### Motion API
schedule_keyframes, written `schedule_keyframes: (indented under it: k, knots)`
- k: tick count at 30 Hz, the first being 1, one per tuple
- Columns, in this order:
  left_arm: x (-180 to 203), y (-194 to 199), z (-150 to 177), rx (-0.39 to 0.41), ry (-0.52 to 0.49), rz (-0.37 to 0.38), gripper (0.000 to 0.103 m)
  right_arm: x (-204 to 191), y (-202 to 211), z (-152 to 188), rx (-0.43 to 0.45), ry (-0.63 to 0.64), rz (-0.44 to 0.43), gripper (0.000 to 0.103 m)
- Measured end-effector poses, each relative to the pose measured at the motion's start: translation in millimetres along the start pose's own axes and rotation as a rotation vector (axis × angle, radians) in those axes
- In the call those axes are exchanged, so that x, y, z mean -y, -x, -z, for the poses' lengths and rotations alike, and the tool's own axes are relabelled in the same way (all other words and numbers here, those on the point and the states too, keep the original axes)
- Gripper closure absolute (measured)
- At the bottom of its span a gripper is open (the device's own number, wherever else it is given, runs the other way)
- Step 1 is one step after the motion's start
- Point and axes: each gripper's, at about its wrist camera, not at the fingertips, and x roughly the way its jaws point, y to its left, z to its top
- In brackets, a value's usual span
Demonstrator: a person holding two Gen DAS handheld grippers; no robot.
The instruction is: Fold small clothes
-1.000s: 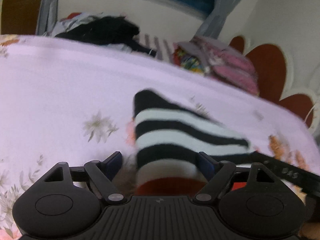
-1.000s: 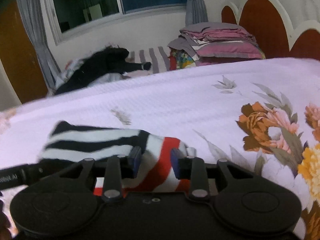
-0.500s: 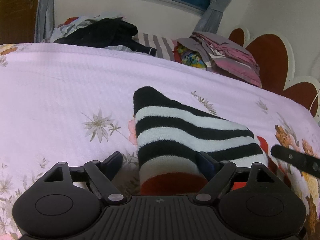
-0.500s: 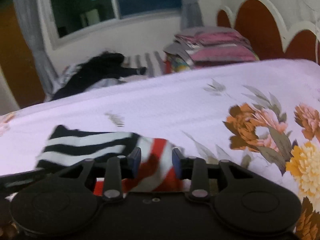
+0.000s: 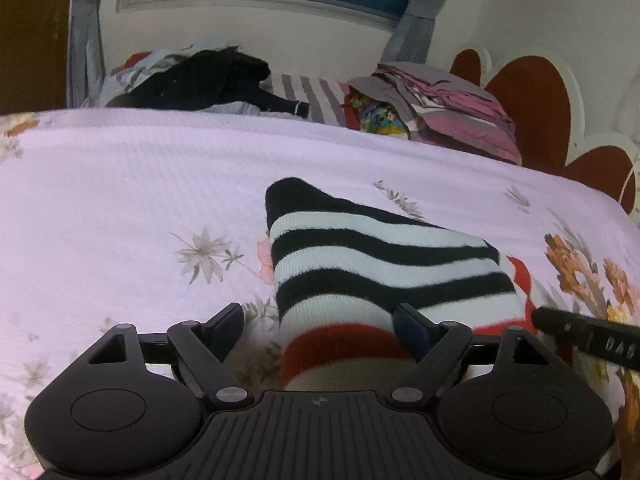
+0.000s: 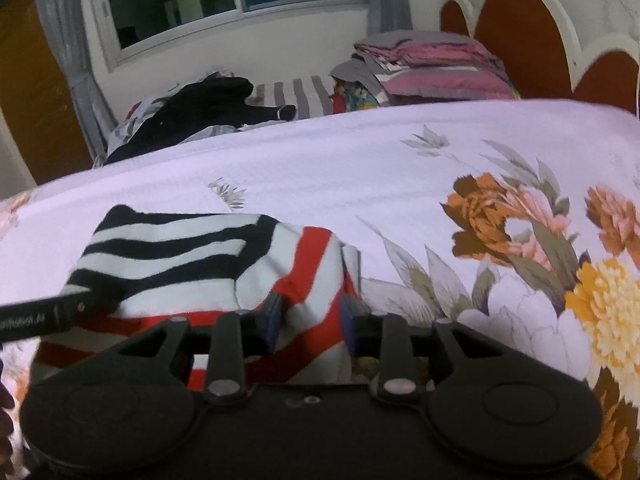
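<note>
We keep R gripper (image 6: 308, 322) pinching the striped garment (image 5: 380, 256)'s red hem; L gripper (image 5: 320, 326) gapes wide, grasping nothing; smooth fold w/o tugging.

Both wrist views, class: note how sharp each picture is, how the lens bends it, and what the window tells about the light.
Left wrist: sharp, striped garment crisp, bed edge bowed by the fisheye, corners dark. Right wrist: slightly soft; window dark, so the light comes from indoors.
</note>
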Motion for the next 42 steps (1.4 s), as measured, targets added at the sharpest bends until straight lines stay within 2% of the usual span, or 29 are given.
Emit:
schedule_keyframes:
  k: [8,14,18,21,24,32,37,38,40,42]
  knots:
    - [-1,40,27,-0.003,0.0,0.049,0.022,-10,46,17,0.049,0.092,-0.06,0.074]
    - [-10,60,46,-0.006,0.025,0.075,0.022,0,64,40,0.019,0.084,-0.067,0.075]
    - [-12,55,53,-0.007,-0.001,0.073,0.022,10,53,52,-0.033,0.058,-0.049,0.076]
    - [-12,62,52,-0.011,0.019,0.061,0.022,12,62,51,-0.024,0.017,-0.065,0.076]
    - [-8,77,57,0.005,-0.028,0.063,0.022,9,78,59,-0.013,0.041,-0.089,0.075]
    - [-17,84,89,-0.065,-0.014,0.103,0.021,21,86,92,-0.083,0.016,-0.095,0.074]
    - [-21,84,85,-0.101,0.029,0.121,0.021,32,89,99,-0.119,-0.034,-0.137,0.074]
    - [-21,86,82,-0.1,0.035,0.123,0.021,33,90,97,-0.128,-0.037,-0.149,0.073]
    - [-22,88,75,-0.089,0.056,0.129,0.021,38,93,89,-0.121,-0.059,-0.169,0.064]
    - [-23,84,66,-0.086,0.089,0.125,0.009,42,93,79,-0.102,-0.086,-0.189,0.034]
